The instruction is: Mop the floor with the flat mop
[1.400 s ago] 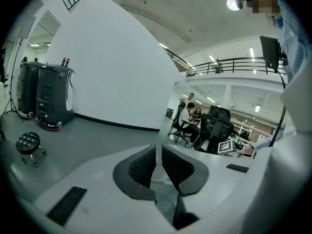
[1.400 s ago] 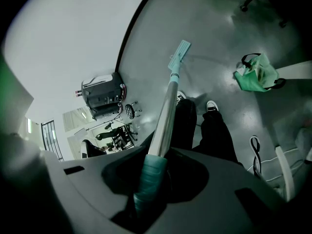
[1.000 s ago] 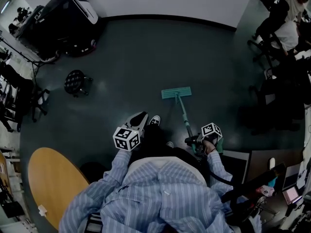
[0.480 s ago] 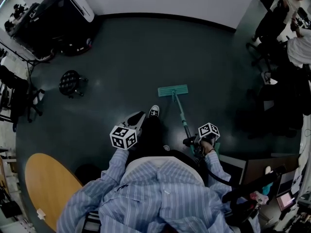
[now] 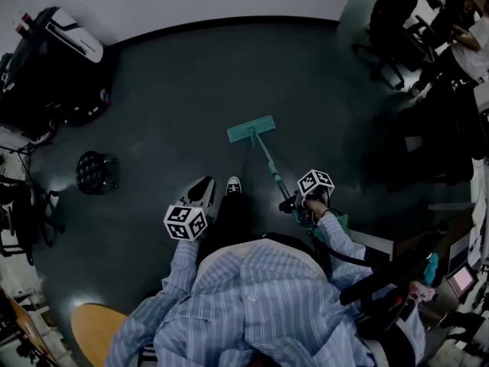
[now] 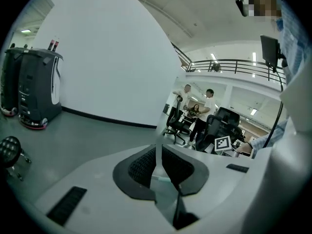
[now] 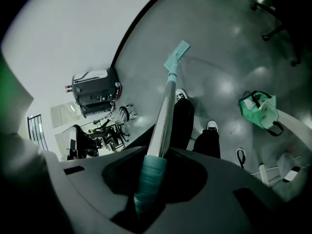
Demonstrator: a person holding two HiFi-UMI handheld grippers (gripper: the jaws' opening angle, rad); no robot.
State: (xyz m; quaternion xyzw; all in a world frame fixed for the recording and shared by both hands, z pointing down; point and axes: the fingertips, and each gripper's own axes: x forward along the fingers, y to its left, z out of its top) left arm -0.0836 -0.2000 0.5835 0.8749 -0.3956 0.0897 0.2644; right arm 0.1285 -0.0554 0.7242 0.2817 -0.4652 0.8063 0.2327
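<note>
The flat mop's teal head (image 5: pixel 251 129) lies on the dark floor ahead of my feet, and shows far off as the mop head (image 7: pixel 176 55) in the right gripper view. Its handle (image 5: pixel 271 167) slants back to my right gripper (image 5: pixel 294 205). That right gripper (image 7: pixel 153 162) is shut on the handle's teal grip (image 7: pixel 148 179). My left gripper (image 5: pixel 205 186) hangs above my left shoe, apart from the mop. In its own view the left gripper (image 6: pixel 158 152) has its dark pads together with nothing between them.
A black machine (image 5: pixel 57 60) stands at the far left wall, with a small round stool (image 5: pixel 93 172) nearer. A round wooden table (image 5: pixel 99 335) is behind my left side. Office chairs and people (image 5: pixel 397 21) fill the right. A green bag (image 7: pixel 258 110) lies by my feet.
The head view has swung round, so the wall and machine sit differently. The mop head has slid a little left and farther from my shoes. Both grippers keep their states.
</note>
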